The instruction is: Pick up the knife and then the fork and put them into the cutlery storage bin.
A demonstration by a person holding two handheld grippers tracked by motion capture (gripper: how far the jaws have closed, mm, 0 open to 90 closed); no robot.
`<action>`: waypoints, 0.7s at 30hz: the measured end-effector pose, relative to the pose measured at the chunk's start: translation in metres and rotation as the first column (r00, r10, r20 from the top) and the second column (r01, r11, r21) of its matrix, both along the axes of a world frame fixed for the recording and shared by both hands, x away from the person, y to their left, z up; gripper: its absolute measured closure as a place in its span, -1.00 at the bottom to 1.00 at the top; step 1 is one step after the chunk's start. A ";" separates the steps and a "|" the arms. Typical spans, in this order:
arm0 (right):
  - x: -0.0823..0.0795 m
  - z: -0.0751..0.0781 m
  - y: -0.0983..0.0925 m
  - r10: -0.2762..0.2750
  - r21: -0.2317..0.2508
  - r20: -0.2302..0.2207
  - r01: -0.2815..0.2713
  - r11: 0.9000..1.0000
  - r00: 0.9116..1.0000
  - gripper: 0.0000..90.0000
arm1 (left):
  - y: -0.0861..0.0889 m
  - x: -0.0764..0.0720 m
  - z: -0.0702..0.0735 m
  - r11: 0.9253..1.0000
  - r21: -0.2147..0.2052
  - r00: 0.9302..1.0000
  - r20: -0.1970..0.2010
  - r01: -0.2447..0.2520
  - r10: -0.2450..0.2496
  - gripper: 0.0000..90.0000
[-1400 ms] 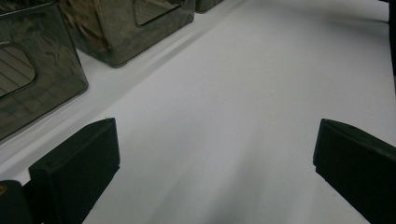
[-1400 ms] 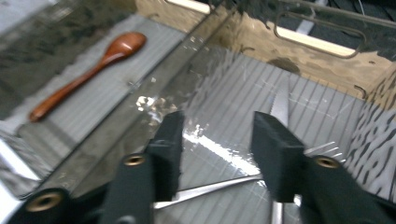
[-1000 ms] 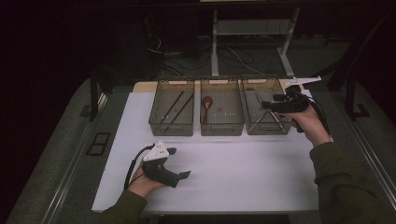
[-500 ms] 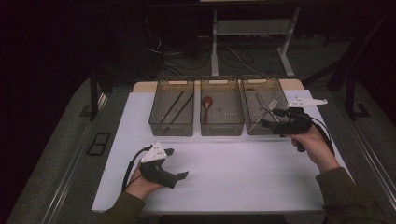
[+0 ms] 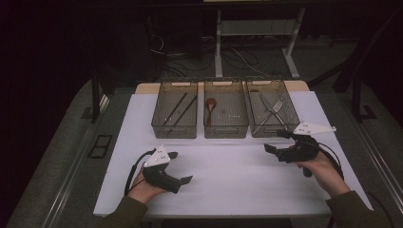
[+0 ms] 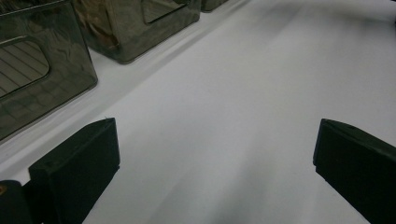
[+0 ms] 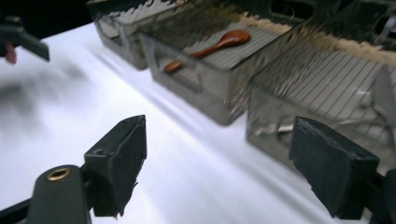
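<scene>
Three bins [image 5: 225, 115]: chopsticks [image 5: 179, 108] | spoon [image 5: 210, 105] | fork [image 5: 275, 108] | both tongs wide, empty

So the right-hand bin [image 5: 272, 114] is sitting just past the right gripper [image 5: 278, 141], a smoky see-through tray with a slatted floor. A metal fork [image 5: 274, 110] is lying flat in it, crossing another piece of silverware. In the right gripper view the bin's corner is showing blurred, up between the spread jaws and apart from them.
</scene>
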State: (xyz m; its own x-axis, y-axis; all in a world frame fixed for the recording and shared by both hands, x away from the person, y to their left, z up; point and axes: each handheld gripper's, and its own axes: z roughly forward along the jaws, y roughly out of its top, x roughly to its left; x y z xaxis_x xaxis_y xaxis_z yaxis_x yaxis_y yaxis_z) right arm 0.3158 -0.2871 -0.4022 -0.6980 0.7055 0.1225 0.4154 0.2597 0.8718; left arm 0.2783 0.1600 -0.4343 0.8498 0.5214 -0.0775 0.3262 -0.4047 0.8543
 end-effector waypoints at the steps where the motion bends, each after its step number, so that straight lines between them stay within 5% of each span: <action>1: -0.004 -0.003 0.000 0.004 0.003 -0.005 -0.004 1.000 1.000 -0.61 | 0.000 0.000 0.000 1.000 0.000 1.000 0.001 0.000 0.000 -1.00; 21: -0.046 -0.037 -0.016 -0.007 0.024 -0.030 0.007 1.000 1.000 -0.63 | -0.001 -0.001 0.000 1.000 -0.011 1.000 0.009 0.004 -0.004 -1.00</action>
State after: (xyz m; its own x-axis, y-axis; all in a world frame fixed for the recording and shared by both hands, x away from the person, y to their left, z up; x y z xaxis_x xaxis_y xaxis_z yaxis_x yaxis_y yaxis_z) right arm 0.2700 -0.3029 -0.4395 -0.6887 0.7070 0.1608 0.4435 0.2354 0.8648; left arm 0.2774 0.1594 -0.4338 0.8526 0.5171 -0.0754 0.3166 -0.3965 0.8617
